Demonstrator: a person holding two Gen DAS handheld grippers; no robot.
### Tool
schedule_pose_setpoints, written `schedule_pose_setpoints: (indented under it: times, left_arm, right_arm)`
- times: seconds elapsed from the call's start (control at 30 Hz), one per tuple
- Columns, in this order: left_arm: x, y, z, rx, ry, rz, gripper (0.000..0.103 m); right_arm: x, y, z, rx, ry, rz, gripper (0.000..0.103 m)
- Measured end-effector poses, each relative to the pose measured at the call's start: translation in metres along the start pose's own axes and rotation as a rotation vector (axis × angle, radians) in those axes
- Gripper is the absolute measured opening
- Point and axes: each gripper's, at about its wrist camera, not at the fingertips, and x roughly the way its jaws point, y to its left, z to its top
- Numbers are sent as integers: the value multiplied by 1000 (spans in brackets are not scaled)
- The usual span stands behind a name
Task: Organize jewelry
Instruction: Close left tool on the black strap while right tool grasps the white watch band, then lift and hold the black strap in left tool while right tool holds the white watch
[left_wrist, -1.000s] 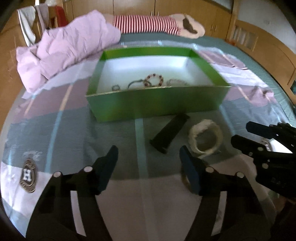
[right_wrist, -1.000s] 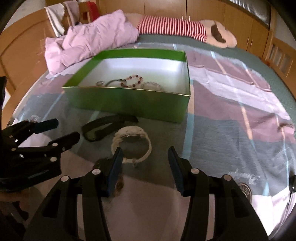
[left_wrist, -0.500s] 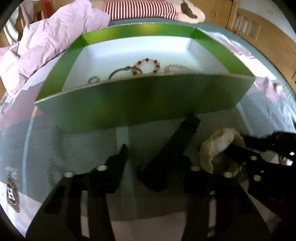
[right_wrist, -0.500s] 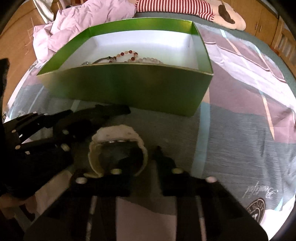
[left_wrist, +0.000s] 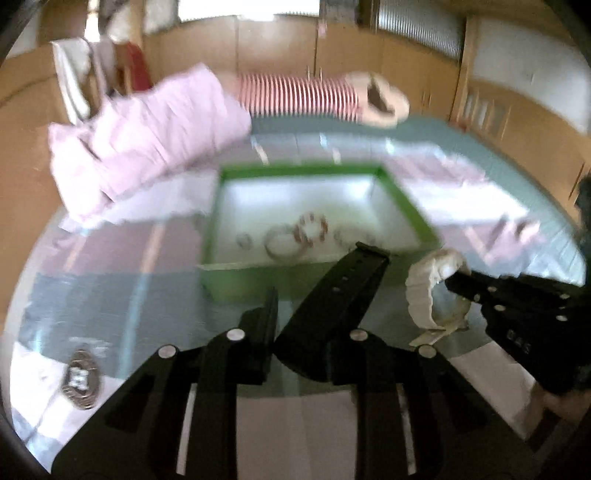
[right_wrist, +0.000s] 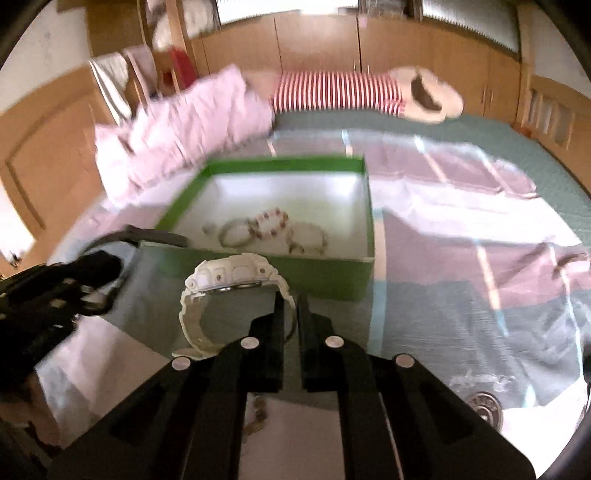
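My left gripper is shut on a black watch and holds it up in front of the green box. My right gripper is shut on the strap of a white watch and holds it above the bed, just before the box's near wall. The white watch also shows in the left wrist view, at the tip of the right gripper. Bracelets lie inside the box. In the right wrist view the left gripper is at the left with the black watch.
The box stands on a striped bedspread. A pink quilt and a red-striped pillow lie behind it. Wooden bed rails and cupboards ring the bed. A round logo patch is on the sheet.
Both grippers closed on the watches and lifted them off the bed; the black watch is now in my left gripper and the white watch in my right. Both views have pulled back and up.
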Motion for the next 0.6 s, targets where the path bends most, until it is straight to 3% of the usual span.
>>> schedule_pose_setpoints:
  times: [0.2,0.37,0.6]
  left_arm:
    - [-120,6,-12,-20,-218,-12,21]
    - [-173,5,-52,-47,-279,-1,21]
    - [-201,-14,-98,0,-279,3,18]
  right_arm:
    - [-110,10,-5,-10,-261,19,7]
    - [-180,8,-44,-1,-412,29,7]
    - [-200,9,-88,0,-396,15,7]
